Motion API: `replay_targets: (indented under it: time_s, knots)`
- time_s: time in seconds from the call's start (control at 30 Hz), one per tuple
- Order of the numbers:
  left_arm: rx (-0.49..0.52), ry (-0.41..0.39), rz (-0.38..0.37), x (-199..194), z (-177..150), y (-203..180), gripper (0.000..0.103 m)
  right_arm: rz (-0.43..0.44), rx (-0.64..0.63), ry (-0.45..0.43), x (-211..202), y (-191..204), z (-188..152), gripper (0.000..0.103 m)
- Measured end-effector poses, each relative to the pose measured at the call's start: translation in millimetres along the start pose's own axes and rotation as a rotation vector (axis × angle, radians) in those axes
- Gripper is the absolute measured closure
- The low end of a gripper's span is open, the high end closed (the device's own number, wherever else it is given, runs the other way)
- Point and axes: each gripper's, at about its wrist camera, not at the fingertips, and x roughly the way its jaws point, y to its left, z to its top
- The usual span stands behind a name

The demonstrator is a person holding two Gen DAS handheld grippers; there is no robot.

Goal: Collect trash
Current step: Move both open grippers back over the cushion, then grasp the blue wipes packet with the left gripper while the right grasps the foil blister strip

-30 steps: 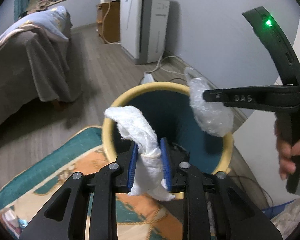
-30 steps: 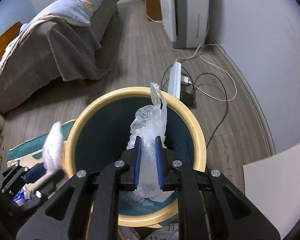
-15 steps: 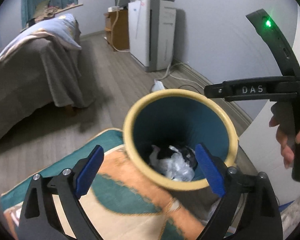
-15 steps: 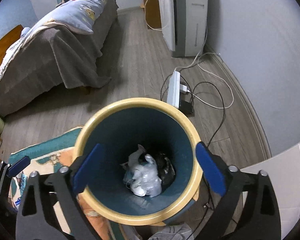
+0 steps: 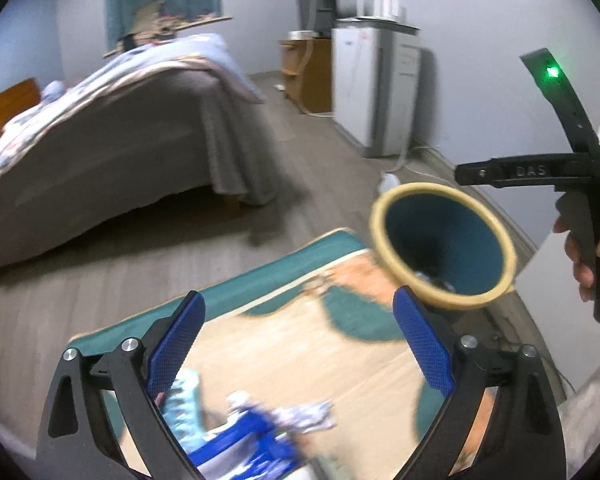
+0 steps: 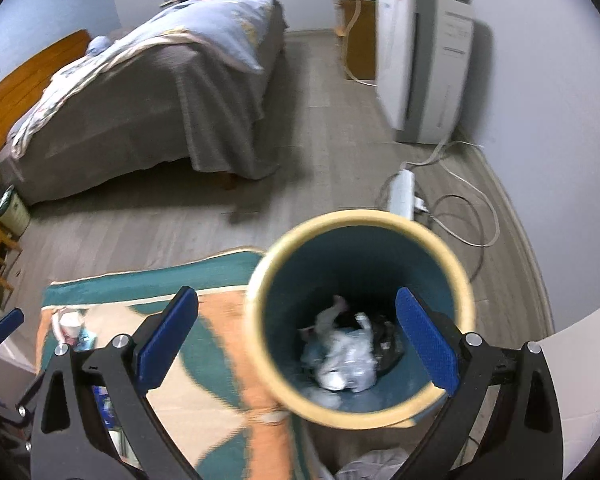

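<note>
At the far left of both views stands a bed point(image 6: 148, 104) draped in a grey cover with a pale blue quilt on top, a wooden headboard point(image 6: 24, 80) behind it. On the floor in front of it lies a rug point(image 5: 284, 344) patterned in teal, orange and cream. The left gripper point(image 5: 296, 344) hangs over this rug with its blue-padded jaws spread wide and nothing between them; they have just been opening. Under it, at the near edge of the rug, lies a blurred scatter of litter point(image 5: 256, 432) in blue and white wrappers, too smeared to tell piece from piece. Right of the rug, touching its edge, stands the trash bin point(image 6: 456, 280), a round tub with a cream rim and a dark teal inside. In the right wrist view the crumpled white tissue and clear plastic point(image 6: 344, 356) lie at the bottom of the bin beside something dark. The right gripper point(image 6: 296, 344) is above the bin's mouth, its jaws likewise wide apart and empty after just opening, one pad over the rug and one over the bin's inner wall. Farther right, a white power strip point(image 6: 400, 192) with looping cables lies on the wooden floor, and a tall white appliance point(image 6: 424, 64) stands against the grey wall.
</note>
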Motion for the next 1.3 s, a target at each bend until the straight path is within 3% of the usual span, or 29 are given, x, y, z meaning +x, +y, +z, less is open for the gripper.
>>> replay_targets:
  time_s: [0.3,0.53,0.67,0.97,1.03,1.07,1.17,1.3]
  knots:
    - [-0.058,0.050,0.120,-31.5,-43.0,66.6,0.009,0.057,-0.135,0.043,10.5,86.0,-15.8,0.006]
    - [-0.102,0.090,0.148,-45.3,-72.3,97.1,0.009,0.076,-0.226,0.088,19.3,139.7,-35.8,0.006]
    - [-0.138,0.151,0.142,-38.7,-89.9,109.1,0.009,0.077,-0.275,0.109,23.3,158.6,-47.0,0.006]
    - [-0.066,0.233,0.108,-13.5,-106.2,99.0,0.009,0.035,-0.331,0.144,35.5,164.5,-61.8,0.006]
    - [-0.054,0.247,0.064,-7.3,-107.8,93.4,0.011,0.047,-0.333,0.157,38.2,163.8,-63.1,0.009]
    - [-0.049,0.255,0.049,-4.8,-107.9,91.1,0.013,0.056,-0.335,0.168,40.1,164.5,-64.2,0.015]
    - [-0.007,0.302,-0.007,8.5,-111.1,78.6,0.032,0.092,-0.374,0.229,50.4,168.9,-71.8,0.027]
    - [0.052,0.376,-0.034,26.6,-118.8,63.2,0.043,0.119,-0.470,0.285,61.8,180.0,-86.8,0.039]
